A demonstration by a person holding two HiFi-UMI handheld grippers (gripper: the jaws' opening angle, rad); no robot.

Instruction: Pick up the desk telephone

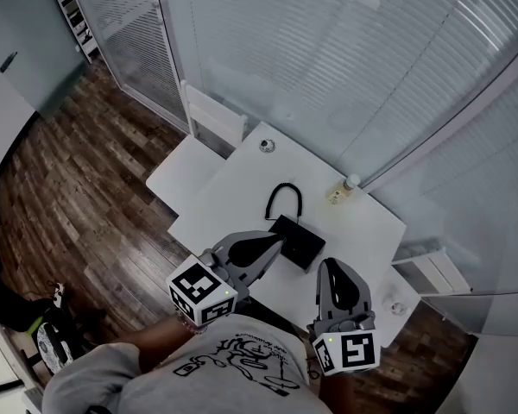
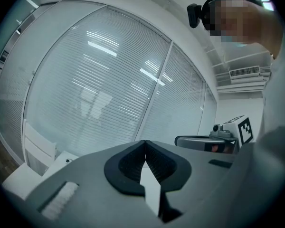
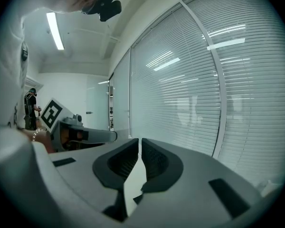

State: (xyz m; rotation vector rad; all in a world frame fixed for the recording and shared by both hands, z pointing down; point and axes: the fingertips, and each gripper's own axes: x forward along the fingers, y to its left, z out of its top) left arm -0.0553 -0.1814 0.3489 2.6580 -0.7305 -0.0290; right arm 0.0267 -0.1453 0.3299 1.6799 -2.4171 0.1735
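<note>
Black telephone (image 1: 300, 241) lying mid-way on a white desk (image 1: 242, 184), curly cord (image 1: 284, 198) looping behind it, left gripper (image 1: 278, 243) clenched and empty just beside its left edge, right gripper (image 1: 327, 267) clenched and empty near its right corner, small bottle (image 1: 344, 189) at the desk's far edge, blinds (image 1: 345, 59) beyond.

White table (image 1: 242, 175), what may be a small bottle (image 1: 343, 190) near its far edge, dark wood floor (image 1: 78, 188).

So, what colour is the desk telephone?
The desk telephone is black, cord included; the head view shows it best.
</note>
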